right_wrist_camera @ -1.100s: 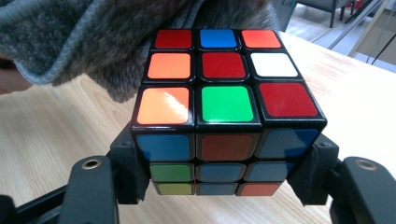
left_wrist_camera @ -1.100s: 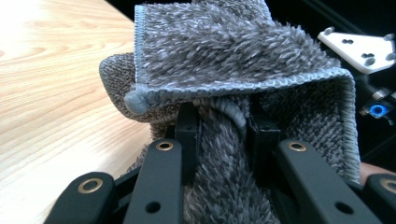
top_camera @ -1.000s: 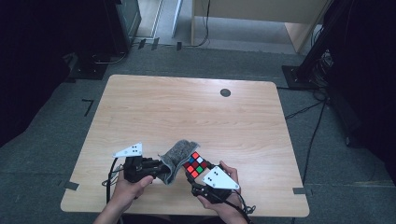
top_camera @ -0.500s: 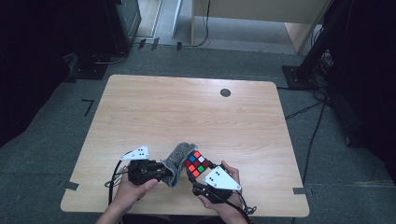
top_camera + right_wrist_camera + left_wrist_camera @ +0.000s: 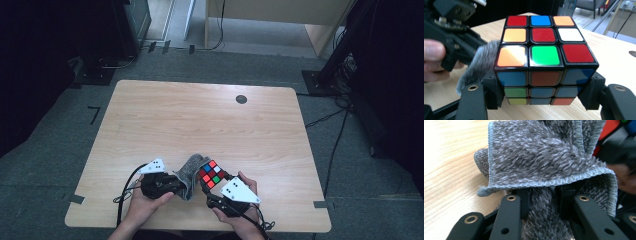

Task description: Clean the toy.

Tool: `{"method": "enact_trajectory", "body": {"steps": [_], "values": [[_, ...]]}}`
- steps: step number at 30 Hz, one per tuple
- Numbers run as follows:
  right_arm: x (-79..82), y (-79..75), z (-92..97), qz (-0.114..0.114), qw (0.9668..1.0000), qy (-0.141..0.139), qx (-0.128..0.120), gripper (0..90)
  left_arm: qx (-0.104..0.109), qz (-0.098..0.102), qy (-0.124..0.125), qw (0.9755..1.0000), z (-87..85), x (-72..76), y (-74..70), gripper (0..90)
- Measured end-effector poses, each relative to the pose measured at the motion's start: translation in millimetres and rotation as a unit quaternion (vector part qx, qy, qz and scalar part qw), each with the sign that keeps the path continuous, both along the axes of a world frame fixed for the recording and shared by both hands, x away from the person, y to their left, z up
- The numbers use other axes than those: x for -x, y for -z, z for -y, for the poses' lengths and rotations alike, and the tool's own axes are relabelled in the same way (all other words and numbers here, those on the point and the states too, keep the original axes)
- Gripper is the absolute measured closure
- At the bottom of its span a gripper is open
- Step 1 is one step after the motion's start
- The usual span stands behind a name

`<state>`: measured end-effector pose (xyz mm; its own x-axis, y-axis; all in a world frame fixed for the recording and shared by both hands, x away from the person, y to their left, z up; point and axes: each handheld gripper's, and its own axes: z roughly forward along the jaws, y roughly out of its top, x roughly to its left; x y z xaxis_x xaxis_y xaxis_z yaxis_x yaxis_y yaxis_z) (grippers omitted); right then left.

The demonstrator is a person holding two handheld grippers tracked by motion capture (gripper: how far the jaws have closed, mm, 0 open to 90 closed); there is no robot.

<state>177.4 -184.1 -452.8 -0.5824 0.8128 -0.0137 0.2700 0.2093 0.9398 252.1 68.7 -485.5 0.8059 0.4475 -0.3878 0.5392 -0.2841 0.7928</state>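
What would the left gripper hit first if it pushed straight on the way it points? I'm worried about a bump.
Probably the multicoloured puzzle cube held in the right gripper. The left gripper, shut on the fluffy grey cloth, points toward it, though the depth is unclear.

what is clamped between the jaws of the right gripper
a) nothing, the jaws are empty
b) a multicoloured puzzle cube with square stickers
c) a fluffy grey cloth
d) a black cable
b: in the right gripper view the right gripper has its two black jaws pressed on opposite sides of the multicoloured puzzle cube, while the fluffy grey cloth is pinched by the left gripper.
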Motion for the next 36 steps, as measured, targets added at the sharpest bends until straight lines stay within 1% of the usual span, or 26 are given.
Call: {"method": "enact_trajectory", "body": {"steps": [2, 3, 6, 7, 9, 11, 13, 15, 17, 19, 22, 23, 25, 26, 28, 32, 34, 36], "values": [[-0.3, -0.9, 1.4, -0.002, 1.0, 0.001, -0.008, 34.7, -0.007, 0.014, 0.002, 0.9999, 4.3, 3.4, -0.6, 70.9], [-0.2, -0.8, 1.1, -0.002, 1.0, 0.001, -0.008, 34.7, -0.012, 0.025, 0.005, 0.9996, 6.7, 5.4, -1.0, 70.9], [0.4, -0.3, -0.8, -0.001, 1.0, -0.001, -0.008, 34.7, -0.035, 0.058, 0.013, 0.9976, 13.7, 11.2, -1.5, 71.0], [0.7, -0.5, -1.3, 0.001, 1.0, -0.002, -0.007, 34.7, -0.036, 0.067, 0.017, 0.9969, 15.2, 12.9, -1.4, 71.0], [0.9, -1.0, -1.8, 0.001, 0.9999, -0.004, -0.011, 34.7, -0.025, 0.081, 0.03, 0.9959, 17.3, 15.9, -2.4, 71.1], [1.3, -1.1, -2.0, 0.001, 0.9999, -0.006, -0.014, 34.7, -0.016, 0.096, 0.041, 0.9944, 18.8, 19.3, -5.0, 71.2], [1.6, -1.8, -1.4, 0.002, 0.9998, -0.007, -0.018, 34.7, -0.014, 0.116, 0.044, 0.9922, 19.3, 22.4, -6.8, 71.3], [1.8, -3.1, 0.3, 0.002, 0.9997, -0.007, -0.024, 34.6, -0.006, 0.123, 0.045, 0.9913, 18.5, 23.7, -7.8, 71.4], [1.8, -4.2, 1.8, 0.002, 0.9995, -0.007, -0.03, 34.7, -0.008, 0.135, 0.046, 0.9897, 19.6, 25.5, -8.5, 71.5], [1.8, -4.9, 2.7, 0.001, 0.9995, -0.003, -0.033, 34.7, -0.016, 0.141, 0.053, 0.9885, 22.7, 27.1, -7.7, 71.4], [1.0, -4.1, 1.9, -0.004, 0.9993, -0.004, -0.038, 34.7, -0.028, 0.139, 0.056, 0.9884, 29.2, 29.6, -4.6, 71.1], [1.1, -3.6, 0.4, -0.006, 0.9992, -0.007, -0.038, 34.7, -0.031, 0.14, 0.06, 0.9879, 30.7, 30.2, -3.9, 71.0], [1.4, -2.4, -2.8, -0.006, 0.9994, -0.01, -0.033, 34.7, -0.036, 0.149, 0.063, 0.9862, 32.3, 32.3, -3.1, 70.9], [1.6, -2.2, -3.8, -0.006, 0.9994, -0.011, -0.032, 34.7, -0.038, 0.156, 0.065, 0.9848, 32.1, 33.0, -3.1, 70.9], [1.4, -2.2, -3.7, -0.003, 0.9995, -0.012, -0.03, 34.7, -0.038, 0.168, 0.064, 0.9829, 29.9, 33.1, -4.7, 71.0], [0.0, -4.2, 2.1, 0.001, 0.9994, -0.007, -0.033, 34.7, -0.02, 0.169, 0.057, 0.9838, 22.1, 29.8, -9.4, 71.1], [-0.6, -4.9, 4.5, -0.001, 0.9993, 0.0, -0.037, 34.7, -0.017, 0.167, 0.056, 0.9842, 20.9, 29.2, -9.7, 71.1], [-0.8, -4.7, 4.7, -0.005, 0.9991, 0.004, -0.042, 34.7, -0.018, 0.162, 0.055, 0.9851, 23.0, 29.4, -8.6, 71.1]]}}
